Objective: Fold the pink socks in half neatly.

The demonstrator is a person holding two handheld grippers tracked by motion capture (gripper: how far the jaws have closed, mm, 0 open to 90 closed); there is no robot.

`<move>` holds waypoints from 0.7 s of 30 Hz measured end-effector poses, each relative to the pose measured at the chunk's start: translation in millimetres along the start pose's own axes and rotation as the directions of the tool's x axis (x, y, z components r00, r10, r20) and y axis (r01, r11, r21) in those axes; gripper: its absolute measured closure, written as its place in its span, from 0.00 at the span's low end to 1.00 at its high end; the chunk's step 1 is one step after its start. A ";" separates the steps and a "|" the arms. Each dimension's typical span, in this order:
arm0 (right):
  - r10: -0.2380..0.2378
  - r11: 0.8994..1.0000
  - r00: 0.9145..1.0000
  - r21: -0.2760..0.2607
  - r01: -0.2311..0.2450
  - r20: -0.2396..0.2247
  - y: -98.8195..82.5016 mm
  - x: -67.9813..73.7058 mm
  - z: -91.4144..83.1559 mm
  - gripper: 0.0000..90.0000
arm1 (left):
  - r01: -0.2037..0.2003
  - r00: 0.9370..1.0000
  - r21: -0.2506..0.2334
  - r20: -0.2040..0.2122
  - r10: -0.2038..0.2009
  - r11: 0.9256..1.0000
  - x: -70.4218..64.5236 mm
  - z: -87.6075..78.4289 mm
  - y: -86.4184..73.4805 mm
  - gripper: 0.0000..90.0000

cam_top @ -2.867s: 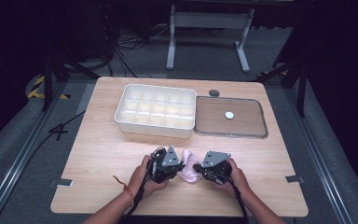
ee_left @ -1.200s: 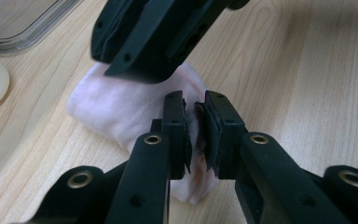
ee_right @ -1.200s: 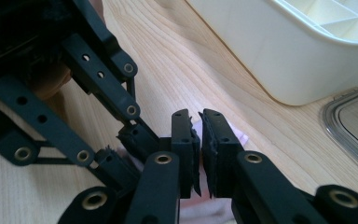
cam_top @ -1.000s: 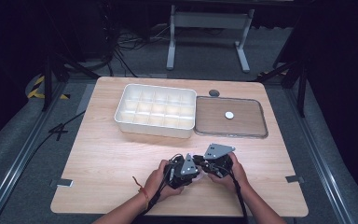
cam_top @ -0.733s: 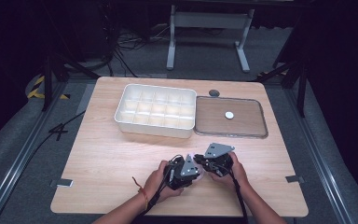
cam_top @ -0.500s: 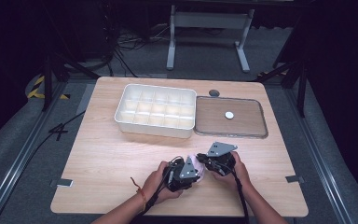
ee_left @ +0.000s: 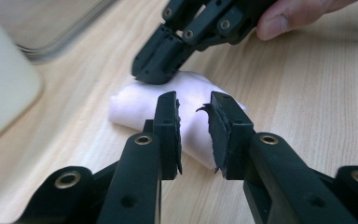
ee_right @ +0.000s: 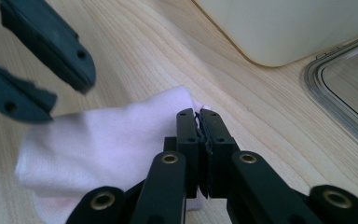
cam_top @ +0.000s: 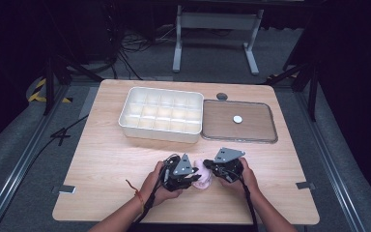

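A small folded pale-pink cloth bundle (cam_top: 202,175) lies on the light wooden table (cam_top: 101,164) near the person's edge, between the two hand-held tongs and well apart from the white plastic compartment tray (cam_top: 161,114) and the flat clear-plastic lid with a white round knob (cam_top: 238,121) that sit side by side farther back. In the left gripper view the cloth (ee_left: 191,105) is an oblong wad whose long axis runs slantwise from the near right to the far left, one rounded end pointing toward the tray's blurred corner (ee_left: 4,79); from the high view its long axis cannot be made out, as the tongs cover its ends. The left gripper (ee_left: 193,133) sits low just in front of the cloth, its jaws parted by a narrow gap with the cloth showing behind that gap and the pads not pressing on it; those jaws have just been opening a little. The right gripper (ee_right: 198,140) has its jaws pressed together, pinching the cloth's (ee_right: 102,140) edge at the end nearer the tray, and the left gripper view shows that same black tip (ee_left: 161,60) resting on the far side of the wad. The left hand (cam_top: 157,186) and the right hand (cam_top: 239,176) hold the tongs close together. No label or writing can be read on anything.
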State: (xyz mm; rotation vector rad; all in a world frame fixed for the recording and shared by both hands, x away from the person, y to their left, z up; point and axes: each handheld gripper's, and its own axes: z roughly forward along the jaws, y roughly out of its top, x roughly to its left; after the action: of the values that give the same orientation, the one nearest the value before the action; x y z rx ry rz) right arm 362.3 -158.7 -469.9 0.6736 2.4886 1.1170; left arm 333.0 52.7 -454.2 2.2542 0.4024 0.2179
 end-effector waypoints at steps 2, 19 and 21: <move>-0.008 1.000 1.000 0.001 0.008 0.004 0.4 0.8 0.1 0.97 | -0.021 1.000 0.002 0.012 0.021 1.000 -5.6 5.7 -1.1 0.81; -0.023 1.000 0.999 0.017 0.023 0.040 1.0 -0.1 -1.3 0.96 | -0.136 0.990 0.050 -0.022 0.138 0.989 -21.7 19.6 -7.2 0.79; -0.019 1.000 0.999 0.016 0.018 0.049 1.8 -1.4 -2.9 0.96 | -0.130 0.991 0.049 -0.016 0.131 0.990 -21.2 19.6 -7.4 0.79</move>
State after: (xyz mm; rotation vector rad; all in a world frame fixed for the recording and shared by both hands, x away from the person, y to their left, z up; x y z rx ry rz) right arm 362.6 -160.1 -466.6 0.6728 2.4594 1.0633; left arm 317.2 36.0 -473.0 2.3296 0.2727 0.3004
